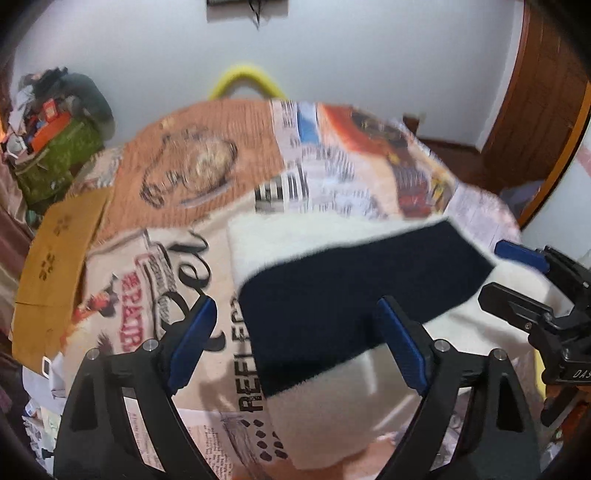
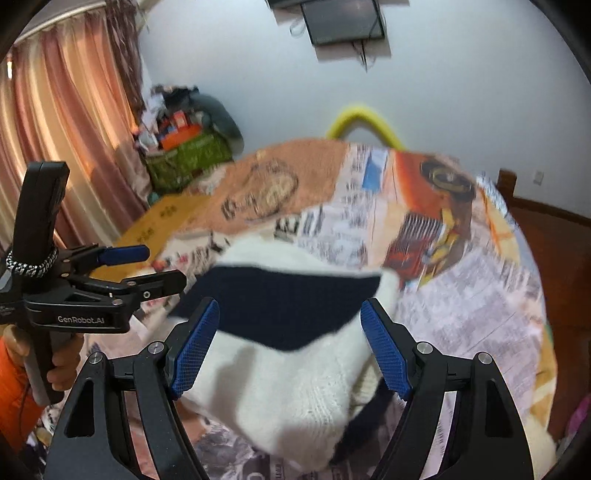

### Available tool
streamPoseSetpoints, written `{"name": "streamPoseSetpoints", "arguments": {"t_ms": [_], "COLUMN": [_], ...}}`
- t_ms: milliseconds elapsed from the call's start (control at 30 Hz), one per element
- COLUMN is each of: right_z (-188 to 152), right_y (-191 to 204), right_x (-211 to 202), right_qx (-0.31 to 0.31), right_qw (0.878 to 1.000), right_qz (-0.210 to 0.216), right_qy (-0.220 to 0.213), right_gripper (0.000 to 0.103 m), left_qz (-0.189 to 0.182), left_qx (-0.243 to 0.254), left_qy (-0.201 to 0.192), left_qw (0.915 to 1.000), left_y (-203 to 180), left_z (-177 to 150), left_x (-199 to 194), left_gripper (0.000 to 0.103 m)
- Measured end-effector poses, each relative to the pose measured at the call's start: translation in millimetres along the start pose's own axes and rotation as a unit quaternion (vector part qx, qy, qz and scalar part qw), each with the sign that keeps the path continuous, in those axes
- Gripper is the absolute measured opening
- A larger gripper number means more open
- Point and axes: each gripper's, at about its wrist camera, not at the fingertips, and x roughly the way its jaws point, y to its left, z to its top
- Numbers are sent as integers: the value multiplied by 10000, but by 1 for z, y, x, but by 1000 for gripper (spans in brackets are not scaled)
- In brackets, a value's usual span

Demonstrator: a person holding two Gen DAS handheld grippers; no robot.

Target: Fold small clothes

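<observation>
Jaws, left gripper [image 1: 297, 345]: spread, nothing clasped.
Jaws, right gripper [image 2: 290, 345]: spread, nothing clasped.
Sweater [image 2: 284, 387]: white with navy band, laid beneath both jaws.
Green bag [image 2: 188, 158]: beyond, stuffed with clutter.

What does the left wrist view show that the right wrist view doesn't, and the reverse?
Only the left wrist view shows the brown wooden door. Only the right wrist view shows the pink curtains, the wall screen, and a hand holding the left gripper handle. Both share the white knit garment with its navy band, the printed table cover, the yellow chair back, and open jaws.
</observation>
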Motion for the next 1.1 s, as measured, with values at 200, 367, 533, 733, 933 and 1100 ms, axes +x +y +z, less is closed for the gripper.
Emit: {"name": "streamPoseSetpoints", "arguments": {"t_ms": [200,367,533,733,933,1100], "right_z": [-33,-60,-72,-78,-70,-47], "right_y": [-13,-25,-26,-21,-26,-33], "right_x": [10,10,1,-15,-35,-51], "right_qx": [3,400,698,544,316,417], "right_qw": [9991,9974,9955,9966,9976,9988], "right_qz": [-195,49,231,158,37,47], "right_qy": [383,593,599,601,621,263], "right_gripper": [76,76,76,76,76,82], "left_qz": [-109,-34,-109,-215,-137,-27], "left_qx": [176,249,230,121,177,-110], "left_qy": [322,301,271,204,-82,-294], "left_qw": [9993,9992,9993,9995,9997,9995], "left_y": [-3,-3,-1,5,16,38], "left_z": [-29,-46,-60,-71,-75,-55], "left_x": [32,28,15,-3,-33,-45], "left_gripper": [94,100,100,100,100,100]}}
